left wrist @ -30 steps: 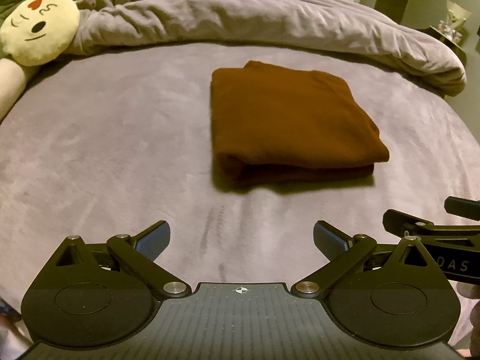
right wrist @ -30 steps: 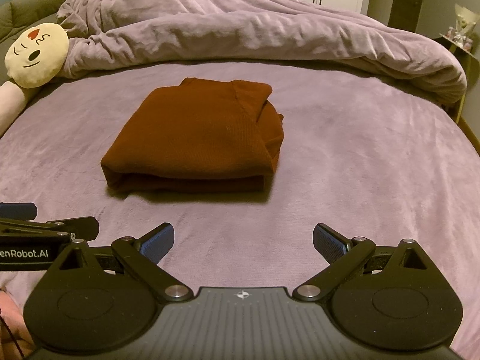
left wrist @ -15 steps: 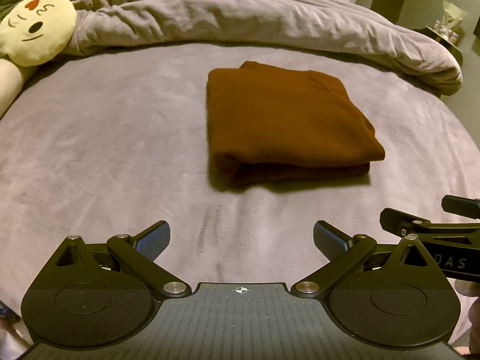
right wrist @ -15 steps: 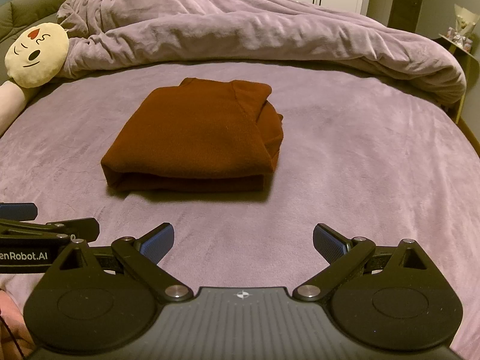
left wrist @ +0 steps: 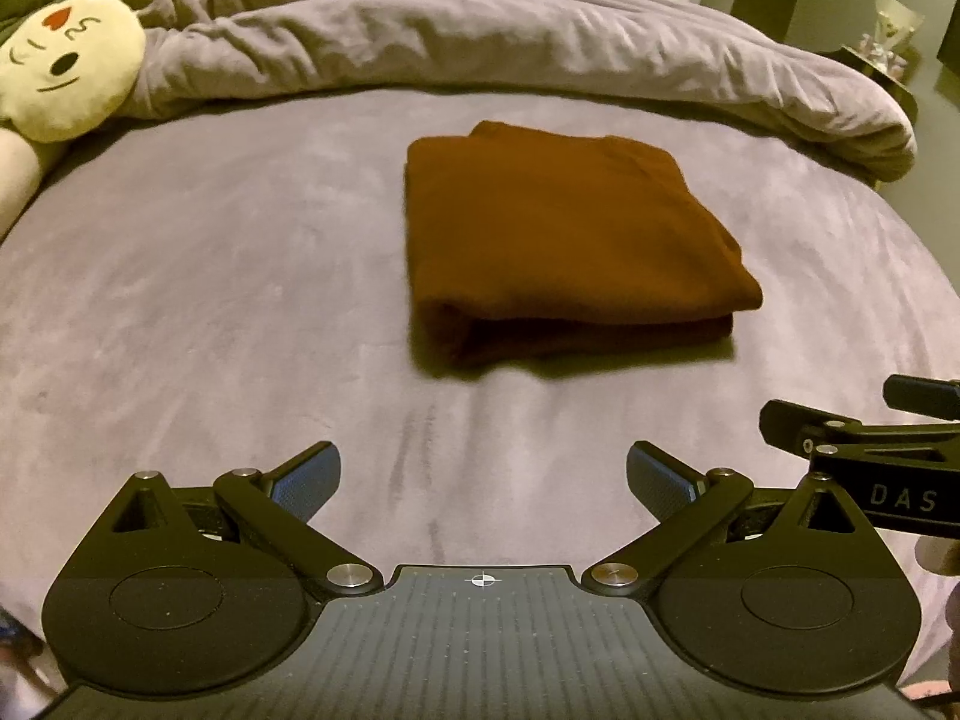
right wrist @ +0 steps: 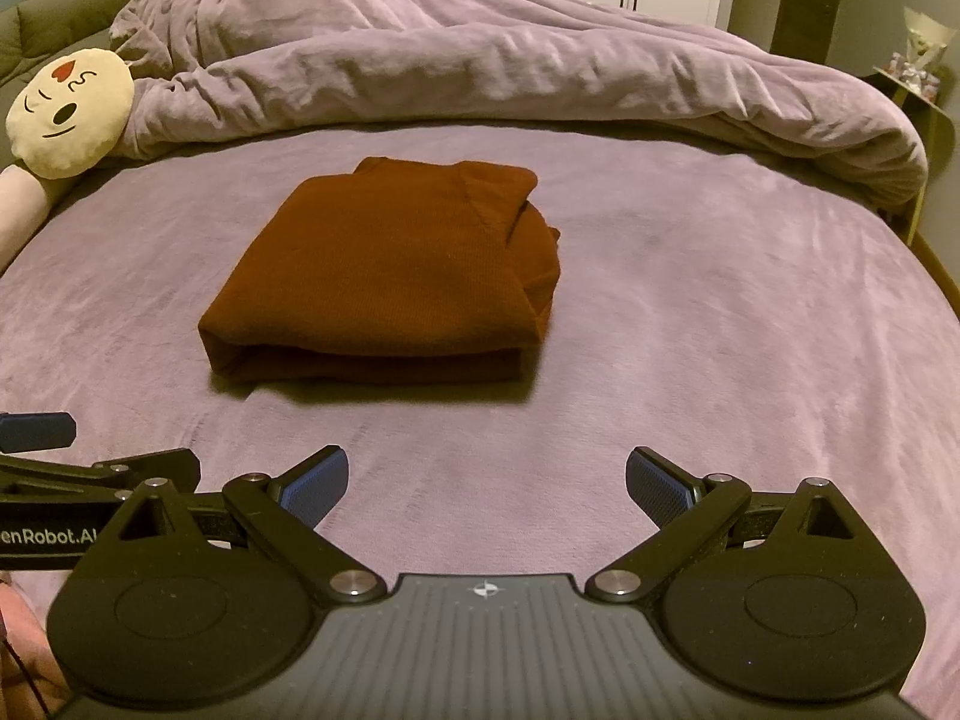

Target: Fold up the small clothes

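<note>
A rust-brown garment (left wrist: 564, 240) (right wrist: 390, 276) lies folded into a thick rectangle in the middle of the purple bed. My left gripper (left wrist: 480, 477) hovers open near the front of the bed, well short of the garment, with nothing between its blue pads. The right gripper (right wrist: 486, 480) is open too and empty, likewise held back from the fold. Each gripper's side shows at the edge of the other's view: the right one (left wrist: 870, 438) at the left view's right edge, the left one (right wrist: 72, 456) at the right view's left edge.
A bunched lilac duvet (right wrist: 510, 66) runs across the far side of the bed. A round cream plush pillow with a drawn face (left wrist: 66, 66) (right wrist: 69, 111) lies at the far left. A side table (right wrist: 918, 90) stands past the bed's right edge.
The left wrist view has shifted slightly, so the garment sits a little further left and higher. Both grippers stay open and the garment has not moved.
</note>
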The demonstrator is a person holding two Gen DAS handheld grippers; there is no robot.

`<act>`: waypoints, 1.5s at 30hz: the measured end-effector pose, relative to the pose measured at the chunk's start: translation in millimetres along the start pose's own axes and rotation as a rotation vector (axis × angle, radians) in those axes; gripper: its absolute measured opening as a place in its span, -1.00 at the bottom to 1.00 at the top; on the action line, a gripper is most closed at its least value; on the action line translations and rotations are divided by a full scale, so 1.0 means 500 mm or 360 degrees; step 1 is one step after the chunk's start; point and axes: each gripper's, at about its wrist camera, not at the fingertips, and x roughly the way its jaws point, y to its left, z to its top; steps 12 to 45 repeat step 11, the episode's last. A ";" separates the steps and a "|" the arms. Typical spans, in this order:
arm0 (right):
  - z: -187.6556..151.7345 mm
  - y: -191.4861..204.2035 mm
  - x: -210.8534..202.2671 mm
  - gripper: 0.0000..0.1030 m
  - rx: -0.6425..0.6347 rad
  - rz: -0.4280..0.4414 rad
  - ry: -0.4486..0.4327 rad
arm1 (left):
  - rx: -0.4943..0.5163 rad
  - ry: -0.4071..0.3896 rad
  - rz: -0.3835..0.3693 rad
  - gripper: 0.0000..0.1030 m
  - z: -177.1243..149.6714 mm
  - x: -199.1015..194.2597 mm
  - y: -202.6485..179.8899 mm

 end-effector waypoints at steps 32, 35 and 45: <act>-0.002 0.002 -0.003 0.92 0.0002 -0.0008 -0.0003 | 0.0009 0.0003 0.0012 1.00 0.000 -0.002 -0.001; -0.002 0.002 -0.003 0.92 0.0002 -0.0008 -0.0003 | 0.0009 0.0003 0.0012 1.00 0.000 -0.002 -0.001; -0.002 0.002 -0.003 0.92 0.0002 -0.0008 -0.0003 | 0.0009 0.0003 0.0012 1.00 0.000 -0.002 -0.001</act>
